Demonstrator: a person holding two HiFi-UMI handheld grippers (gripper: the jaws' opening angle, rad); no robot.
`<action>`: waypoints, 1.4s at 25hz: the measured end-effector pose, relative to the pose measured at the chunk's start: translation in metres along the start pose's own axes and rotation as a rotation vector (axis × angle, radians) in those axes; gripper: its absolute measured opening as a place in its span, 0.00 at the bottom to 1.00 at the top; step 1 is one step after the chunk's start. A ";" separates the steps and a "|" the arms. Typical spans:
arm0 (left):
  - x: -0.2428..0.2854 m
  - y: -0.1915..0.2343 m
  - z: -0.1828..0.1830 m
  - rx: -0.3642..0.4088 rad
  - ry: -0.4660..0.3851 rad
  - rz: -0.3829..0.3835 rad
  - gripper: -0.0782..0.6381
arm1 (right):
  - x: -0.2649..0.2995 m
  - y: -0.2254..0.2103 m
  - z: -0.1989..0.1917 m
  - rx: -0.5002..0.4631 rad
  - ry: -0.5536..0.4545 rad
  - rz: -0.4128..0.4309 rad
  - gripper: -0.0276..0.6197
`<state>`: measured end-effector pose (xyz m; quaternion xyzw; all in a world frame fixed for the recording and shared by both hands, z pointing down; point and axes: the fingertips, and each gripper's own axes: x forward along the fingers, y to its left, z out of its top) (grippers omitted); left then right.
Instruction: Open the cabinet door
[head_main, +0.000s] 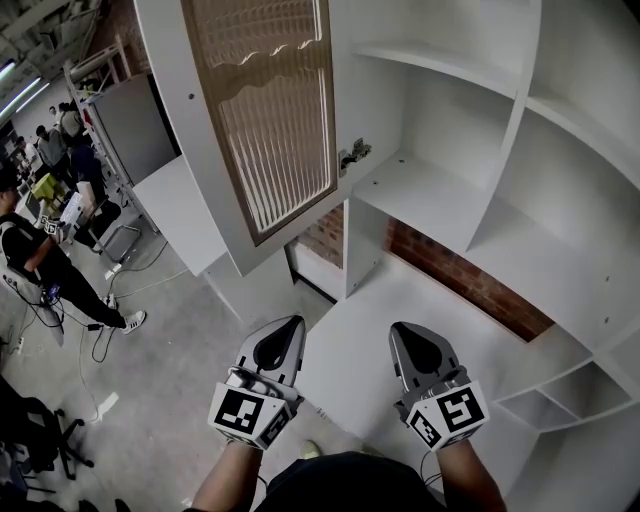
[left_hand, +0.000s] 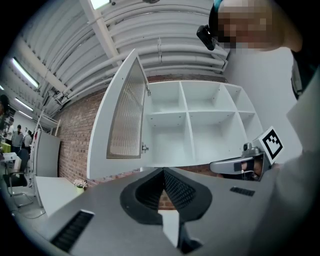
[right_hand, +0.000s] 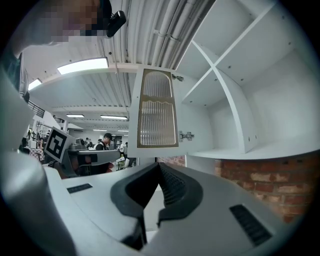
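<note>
The cabinet door (head_main: 262, 120), with a ribbed glass panel, stands swung wide open at the far left of the white shelves (head_main: 440, 190), while the left gripper (head_main: 290, 330) and right gripper (head_main: 402, 336) hang near, both closed and empty.

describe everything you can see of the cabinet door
The cabinet door is a white frame around a ribbed, translucent panel with a wavy top edge. It stands wide open, hung on the white cabinet by a metal hinge at its inner edge. Nothing else touches it: the left gripper and right gripper sit below, shut and apart from it.
</note>
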<state>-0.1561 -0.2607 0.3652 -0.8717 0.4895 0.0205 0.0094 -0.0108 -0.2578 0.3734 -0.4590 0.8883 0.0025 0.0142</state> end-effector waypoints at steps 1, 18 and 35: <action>0.001 0.001 -0.005 -0.005 0.003 0.004 0.12 | 0.001 0.000 -0.006 0.004 0.009 -0.001 0.05; 0.009 0.004 -0.028 -0.048 0.006 -0.001 0.12 | 0.012 0.001 -0.039 0.036 0.063 -0.012 0.05; 0.012 0.002 -0.032 -0.046 0.022 -0.014 0.12 | 0.016 0.003 -0.040 0.026 0.085 -0.011 0.05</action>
